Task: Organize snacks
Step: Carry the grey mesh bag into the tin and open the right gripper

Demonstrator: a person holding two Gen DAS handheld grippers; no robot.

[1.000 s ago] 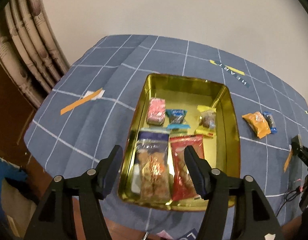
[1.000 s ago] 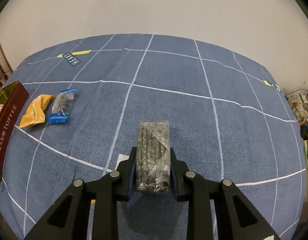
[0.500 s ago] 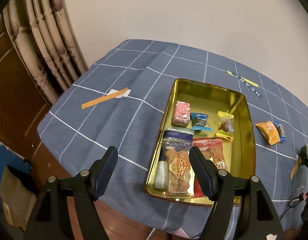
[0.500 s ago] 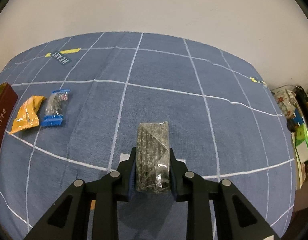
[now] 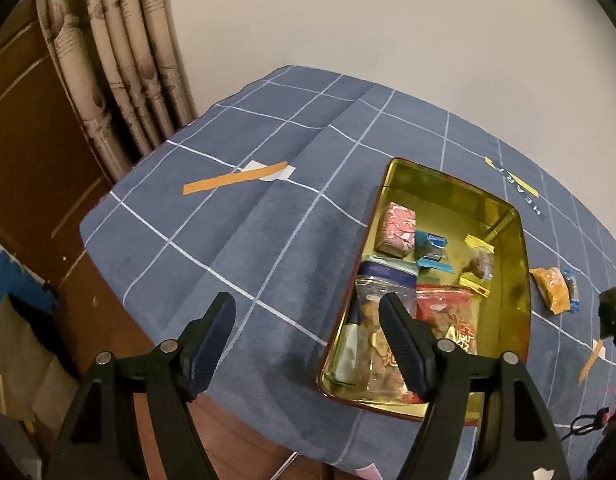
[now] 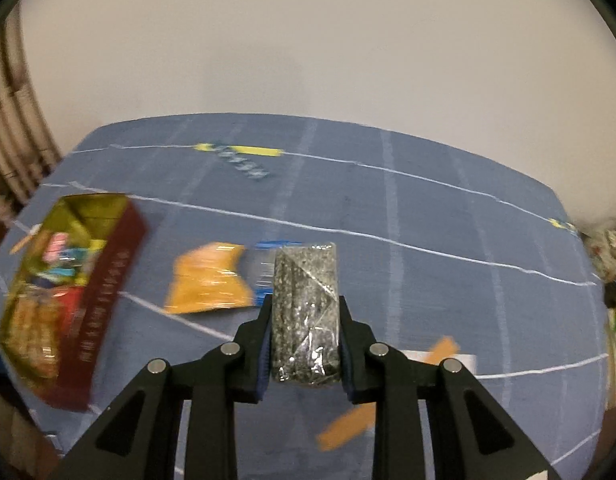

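Two tongs: one busy, one idle
Right tongs [image 6: 306, 344]: clenched on dark speckled snack bar [image 6: 306, 312], held above the bench [image 6: 448, 280]
Left tongs [image 5: 306, 344]: released, nothing between them
Gold tin [image 5: 516, 280]: several snack packets inside
Orange packet [image 5: 552, 286]: on the cloth beside the tin

A plain pale wall [image 5: 388, 32] fills the top of both views. At the upper left of the left view hangs a long curtain [image 5: 120, 72] with folds, next to brown wood [image 5: 32, 152]. The bench wears a blue cloth [image 5: 268, 216] with white lines. The light is soft.
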